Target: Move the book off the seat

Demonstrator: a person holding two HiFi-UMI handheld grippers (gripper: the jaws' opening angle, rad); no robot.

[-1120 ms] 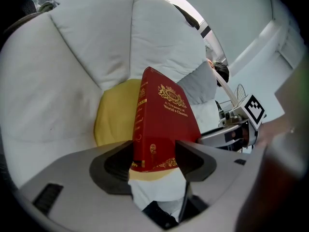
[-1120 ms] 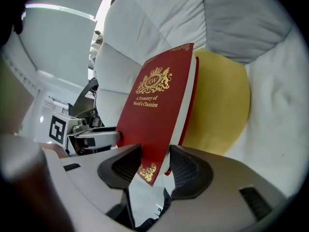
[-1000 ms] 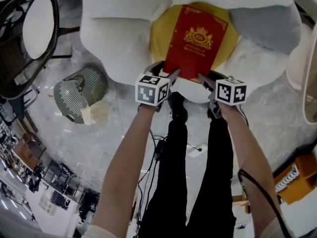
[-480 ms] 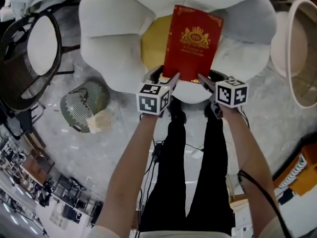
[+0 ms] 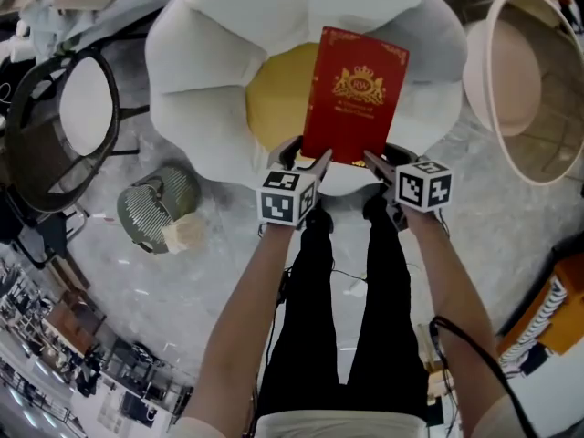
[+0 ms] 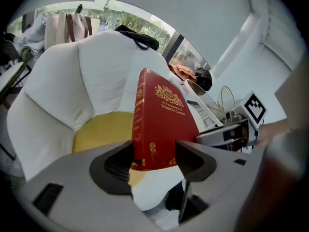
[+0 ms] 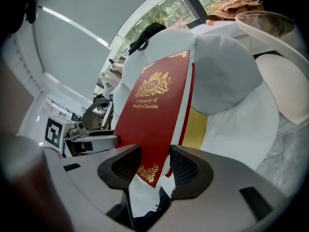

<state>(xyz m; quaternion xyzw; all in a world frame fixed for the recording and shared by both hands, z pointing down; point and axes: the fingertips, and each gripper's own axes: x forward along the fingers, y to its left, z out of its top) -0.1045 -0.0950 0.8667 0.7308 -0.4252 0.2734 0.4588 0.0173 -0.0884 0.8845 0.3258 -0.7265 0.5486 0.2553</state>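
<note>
As L tool, R tool grip it, 1 book hangs over seat.

book bottom corner behind left tongs, tub cut at right

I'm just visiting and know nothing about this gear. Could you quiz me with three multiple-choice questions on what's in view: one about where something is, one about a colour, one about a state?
1. Where is the book?
A) flat on the floor
B) under the seat
C) held over the yellow seat

2. What colour is its cover?
A) red
B) blue
C) green

3. What are the left tongs doing?
A) hanging open, empty
B) shut on the book's lower corner
C) out of sight

Answers:
1 C, its lower edge hangs above the seat.
2 A, the cover is red with gold print.
3 B, the jaws press on the corner by the spine.
</note>
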